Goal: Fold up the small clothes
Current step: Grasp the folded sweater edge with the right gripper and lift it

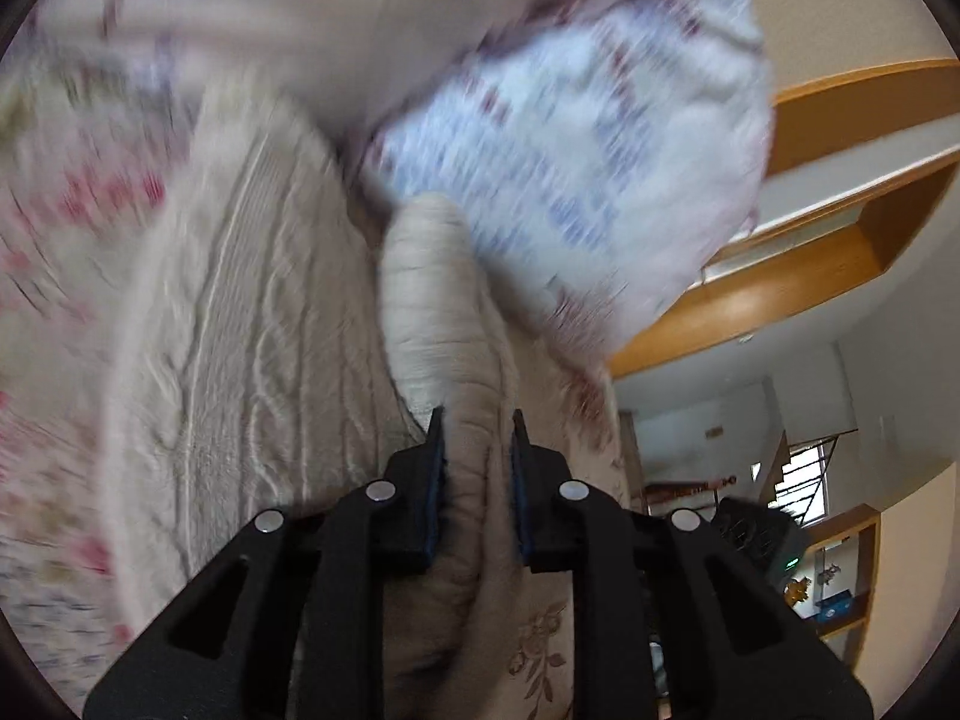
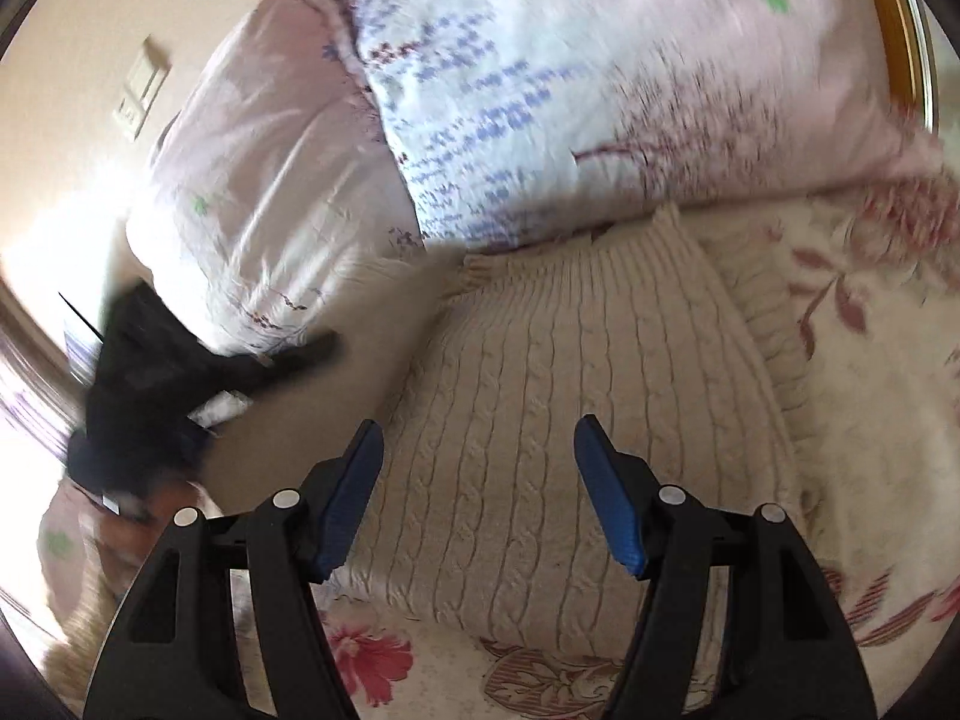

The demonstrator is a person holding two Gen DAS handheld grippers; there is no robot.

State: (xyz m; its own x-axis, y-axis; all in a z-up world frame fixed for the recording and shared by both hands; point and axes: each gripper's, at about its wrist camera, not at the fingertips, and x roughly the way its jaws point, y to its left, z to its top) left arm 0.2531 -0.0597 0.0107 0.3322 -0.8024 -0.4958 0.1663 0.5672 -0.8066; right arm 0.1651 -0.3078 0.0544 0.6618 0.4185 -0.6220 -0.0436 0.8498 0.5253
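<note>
A cream cable-knit sweater (image 2: 558, 396) lies on the flowered bedspread (image 2: 870, 420), its ribbed hem toward the pillows. In the left wrist view one sleeve (image 1: 426, 276) of the sweater (image 1: 240, 312) runs up out of my left gripper (image 1: 477, 420), which is shut on it, cloth bunched between the pads. The right wrist view shows that gripper as a dark blur (image 2: 180, 384) at the left, with the sleeve stretched beside it. My right gripper (image 2: 480, 438) hangs open over the sweater's body, nothing between its blue pads (image 2: 354, 492).
Two pale printed pillows (image 2: 540, 90) lie just beyond the sweater. A wooden headboard shelf (image 1: 840, 192) and the open room stand to the right in the left wrist view. A wall switch (image 2: 141, 96) is at the upper left. Both views are blurred.
</note>
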